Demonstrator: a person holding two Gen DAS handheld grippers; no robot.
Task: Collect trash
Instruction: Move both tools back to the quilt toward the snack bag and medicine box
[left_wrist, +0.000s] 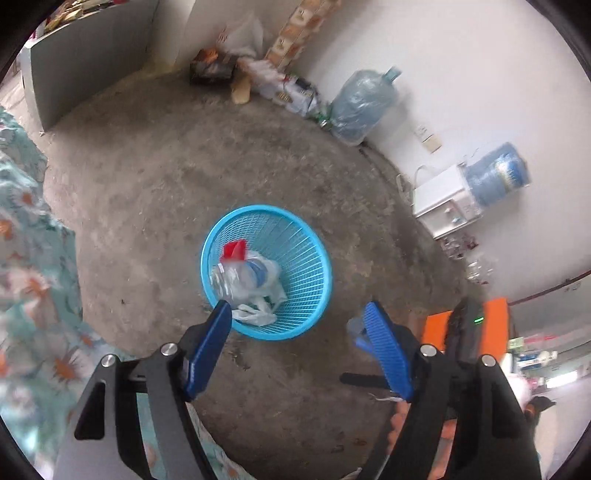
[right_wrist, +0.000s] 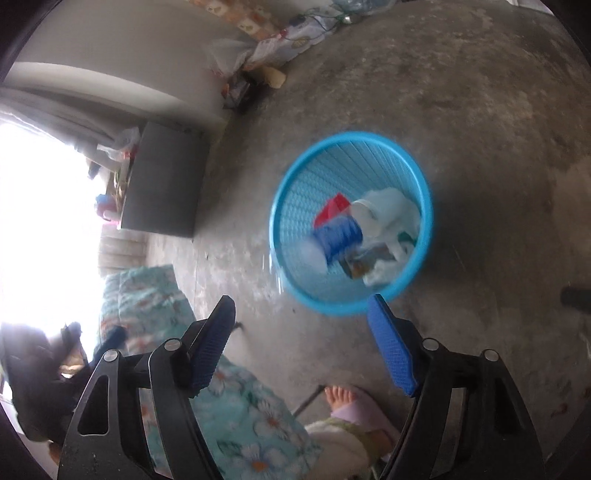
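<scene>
Nearest the left wrist camera, the left gripper (left_wrist: 297, 314) is shown with its blue ribbed jaws spread wide and nothing between them; one pad overlaps the near rim of the basket in the view, though contact cannot be told. In the right wrist view, the right gripper (right_wrist: 303, 308) is likewise seen with jaws spread and empty, beside a floral-patterned teal cloth (right_wrist: 236, 402) and a bare foot (right_wrist: 341, 395). Just beyond both grippers, the round turquoise plastic mesh basket (left_wrist: 314, 258) stands upright on the grey concrete floor (left_wrist: 166, 177). Inside it lies the collected trash: a clear plastic bottle with a blue label (right_wrist: 338, 236), a red carton piece (left_wrist: 234, 250), and crumpled white plastic bags (left_wrist: 258, 312). The bottle is blurred, so whether it has settled cannot be told. The step in hand is judged to be the drop into the basket, completed or nearly so. Farther off, more clutter (left_wrist: 258, 70) lies along the white wall, next to a large blue water jug (left_wrist: 364, 103). The next move is judged to call for a withdrawal from the basket and a search for remaining litter.
</scene>
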